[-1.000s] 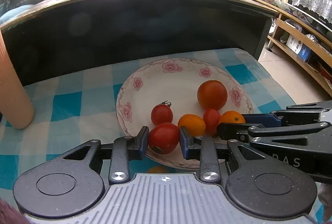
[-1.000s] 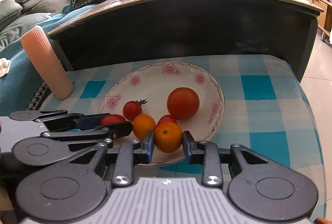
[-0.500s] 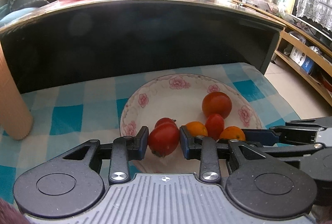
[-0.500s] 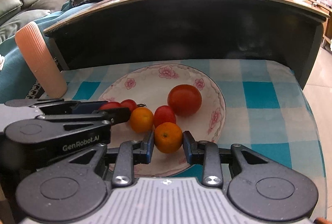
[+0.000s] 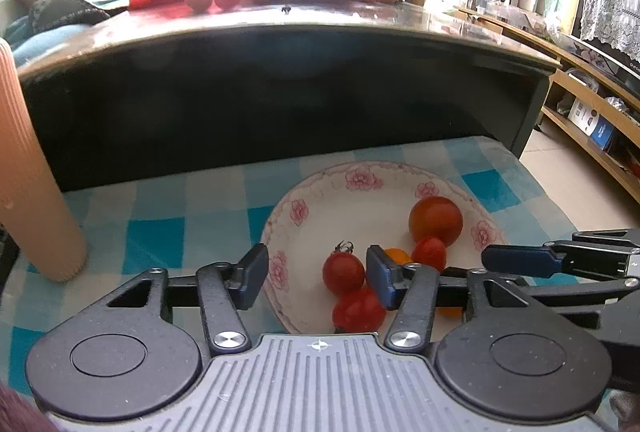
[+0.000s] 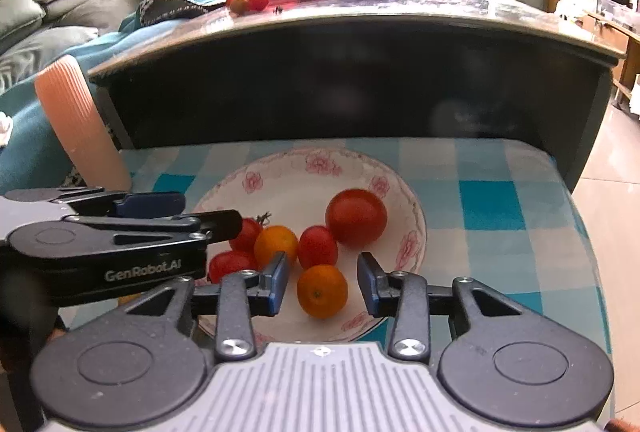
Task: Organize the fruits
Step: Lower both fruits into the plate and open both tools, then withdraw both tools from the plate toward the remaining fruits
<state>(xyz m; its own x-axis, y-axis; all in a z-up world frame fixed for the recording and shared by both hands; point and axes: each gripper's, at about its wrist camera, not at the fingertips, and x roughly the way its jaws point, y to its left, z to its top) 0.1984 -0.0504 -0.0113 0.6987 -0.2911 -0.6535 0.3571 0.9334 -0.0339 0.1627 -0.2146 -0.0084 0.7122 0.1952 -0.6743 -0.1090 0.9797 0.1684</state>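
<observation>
We see a low table in blue-checked cloth [image 6: 492, 204], bearing a floral plate [image 6: 416, 228] centrally and a ribbed peach cylinder [image 5: 24, 192] at its far left corner.

Both grippers are spread wide with nothing between their pads. The left gripper [image 5: 316, 274] sits level at the near left; the right gripper [image 6: 322, 286] sits level just beside it on the right

Six fruits [image 6: 322, 290] clustered on floral plate [image 6: 416, 228].
</observation>
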